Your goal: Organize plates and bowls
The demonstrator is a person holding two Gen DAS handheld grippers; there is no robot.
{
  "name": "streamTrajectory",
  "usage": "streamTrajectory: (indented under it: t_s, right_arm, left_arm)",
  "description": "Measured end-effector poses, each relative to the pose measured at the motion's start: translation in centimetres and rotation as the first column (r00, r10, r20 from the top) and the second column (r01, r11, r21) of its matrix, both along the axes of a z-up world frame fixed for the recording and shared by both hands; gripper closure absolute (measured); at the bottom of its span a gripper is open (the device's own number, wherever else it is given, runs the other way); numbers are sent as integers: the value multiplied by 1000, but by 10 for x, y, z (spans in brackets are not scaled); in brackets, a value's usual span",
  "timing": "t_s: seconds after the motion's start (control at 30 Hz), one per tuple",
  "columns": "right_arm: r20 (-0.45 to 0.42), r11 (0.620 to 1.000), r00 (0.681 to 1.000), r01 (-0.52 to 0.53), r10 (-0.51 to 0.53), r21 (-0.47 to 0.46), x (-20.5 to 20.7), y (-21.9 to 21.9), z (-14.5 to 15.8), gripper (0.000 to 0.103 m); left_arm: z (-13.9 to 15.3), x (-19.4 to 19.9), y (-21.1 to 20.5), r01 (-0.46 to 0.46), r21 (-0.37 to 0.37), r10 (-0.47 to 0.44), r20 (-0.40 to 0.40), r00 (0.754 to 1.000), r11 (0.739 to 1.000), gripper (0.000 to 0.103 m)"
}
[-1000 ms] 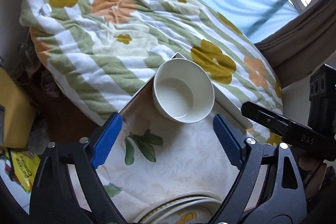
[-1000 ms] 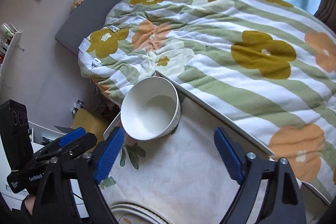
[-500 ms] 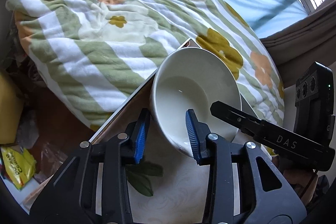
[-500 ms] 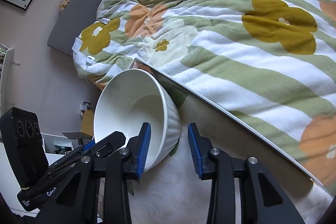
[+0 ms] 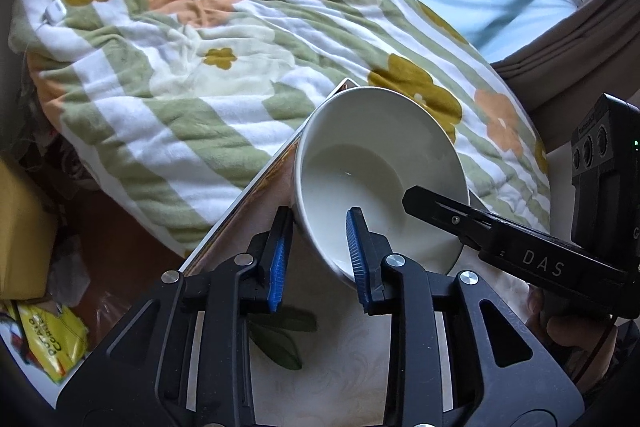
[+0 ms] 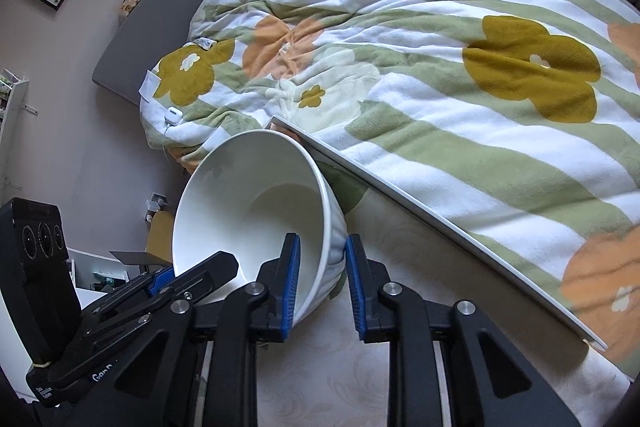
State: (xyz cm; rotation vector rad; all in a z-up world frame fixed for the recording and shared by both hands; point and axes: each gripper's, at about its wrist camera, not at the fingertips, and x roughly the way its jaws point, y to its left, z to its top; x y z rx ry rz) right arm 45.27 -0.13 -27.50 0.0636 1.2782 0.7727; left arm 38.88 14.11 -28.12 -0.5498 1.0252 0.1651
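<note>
A white bowl (image 5: 376, 163) is held tilted above the far corner of the table (image 5: 344, 355); it also shows in the right wrist view (image 6: 256, 195). My left gripper (image 5: 318, 259) is shut on the bowl's near left rim, one blue pad inside and one outside. My right gripper (image 6: 320, 279) is shut on the bowl's right rim in the same way. The right gripper's black fingers (image 5: 480, 227) reach over the bowl in the left wrist view. No plates are in view now.
The table has a pale leaf-print cloth and a thin raised edge (image 6: 420, 211). A bed with a green-striped flower blanket (image 6: 460, 67) lies just beyond it. A yellow snack bag (image 5: 48, 343) and clutter lie on the floor at left.
Both grippers moved in from open positions and closed on opposite sides of the bowl's rim. The bowl now stands tilted and a little higher than half a second ago.
</note>
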Motion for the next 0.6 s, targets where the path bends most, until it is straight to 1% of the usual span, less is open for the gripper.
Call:
streamTrajectory:
  t_s: [0.13,0.27,0.37,0.47,0.6]
  right_arm:
    - [27,1000,999,17,-17,19,-14,-11,18,82]
    - [50,998,997,50,-52,48,-37,-34,45,82]
    - [75,996,994,72,-76,53,-59,-57,68,82]
    - [95,993,989,106,-111,58,-86,-88,92,82]
    - [120,986,979,157,-163,57,-126,-137,116,82]
  left_arm:
    - [25,-10,-11,25,35,-26,35,999,999,78]
    - [58,-27,-33,56,64,-60,65,996,996,78]
    - [84,-46,-60,82,90,-90,89,992,993,78]
    - [106,-68,-91,111,98,-122,111,986,989,78]
    - [127,-98,-140,164,103,-177,133,975,981,78]
